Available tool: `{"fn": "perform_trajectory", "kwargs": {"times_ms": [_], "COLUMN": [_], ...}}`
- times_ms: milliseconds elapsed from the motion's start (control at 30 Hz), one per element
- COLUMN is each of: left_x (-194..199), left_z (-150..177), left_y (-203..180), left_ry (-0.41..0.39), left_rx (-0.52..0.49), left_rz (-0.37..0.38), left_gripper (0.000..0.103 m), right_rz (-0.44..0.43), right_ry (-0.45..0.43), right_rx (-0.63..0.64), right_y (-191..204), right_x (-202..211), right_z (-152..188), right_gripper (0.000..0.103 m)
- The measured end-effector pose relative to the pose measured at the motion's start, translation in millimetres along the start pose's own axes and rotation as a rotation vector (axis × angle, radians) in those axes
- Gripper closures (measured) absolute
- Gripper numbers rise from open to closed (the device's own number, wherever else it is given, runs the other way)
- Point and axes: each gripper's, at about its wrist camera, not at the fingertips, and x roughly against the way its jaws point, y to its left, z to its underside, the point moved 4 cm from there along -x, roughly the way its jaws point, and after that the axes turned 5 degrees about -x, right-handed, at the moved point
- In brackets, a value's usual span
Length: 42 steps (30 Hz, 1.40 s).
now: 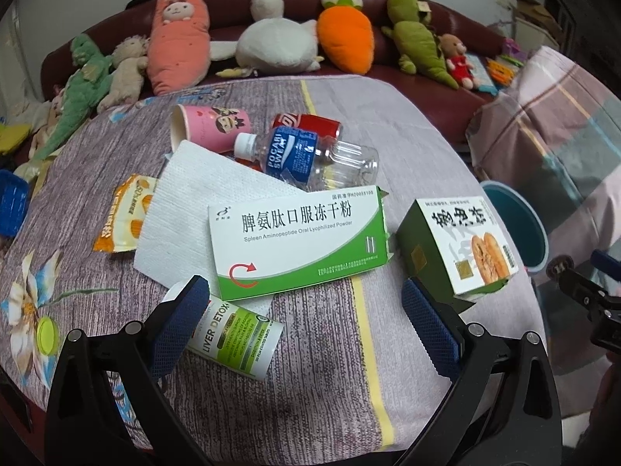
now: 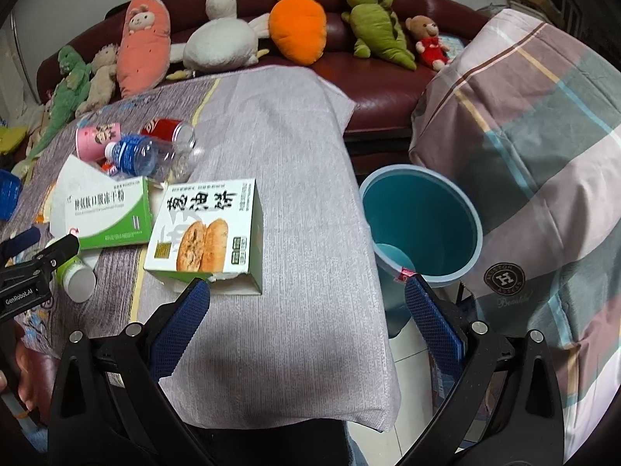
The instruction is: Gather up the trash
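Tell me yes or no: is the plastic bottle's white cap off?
No, the white cap is on the neck of the plastic bottle lying on the table.

medicine box [image 1: 297,239] on paper towel [image 1: 186,209] | bottle [image 1: 310,157] behind it | biscuit box [image 1: 458,248] right | bin [image 2: 421,225] beside table [image 2: 295,178]
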Motion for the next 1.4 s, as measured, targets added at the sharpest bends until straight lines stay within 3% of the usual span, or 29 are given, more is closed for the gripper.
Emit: {"fn": "perform_trajectory", "kwargs": {"times_ms": [233, 367, 733, 767, 833, 867, 900, 1133, 1400], "left_x": [-15, -22, -38, -39, -42, -43, -45, -64, -88], "left_z": [4, 0, -7, -7, -10, -12, -14, -21, -18], "left_y": [5, 11, 19, 17, 13, 12, 11, -2, -20], "left_ry": [0.018, 0.023, 0.068, 0.072, 0.084, 0.087, 0.089, 0.128, 0.173], "left_rx": [-0.083, -0.139, -0.279, -0.299, -0.344, -0.367, -0.391, -0.601, -0.850], "left_rz": [0.003, -0.002, 0.042, 0.051, 0.072, 0.075, 0.073, 0.059, -0.027], "left_gripper": [0.004, 0.004, 0.004, 0.004, 0.004, 0.004, 0.004, 0.004, 0.004], "right_rz": [-0.059, -0.088, -0.102, -0.111, -0.139, -0.156, -0.168, -0.220, -0.224], "right_ry": [0.078, 0.121, 0.126, 0.127, 0.145, 0.162, 0.174, 0.183, 0.208], "right_rx": [-0.014, -0.003, 0.073, 0.081, 0.087, 0.076, 0.063, -0.017, -0.036], "right_y": [-2, 2, 22, 25, 29, 29, 30, 21, 16], "right_x": [-30, -49, -91, -94, -100, -102, -103, -88, -81], "right_z": [13, 19, 10, 8, 6, 4, 3, -19, -40], "right_gripper": [0.007, 0.024, 0.034, 0.039, 0.062, 0.086, 0.090, 0.095, 0.096]}}
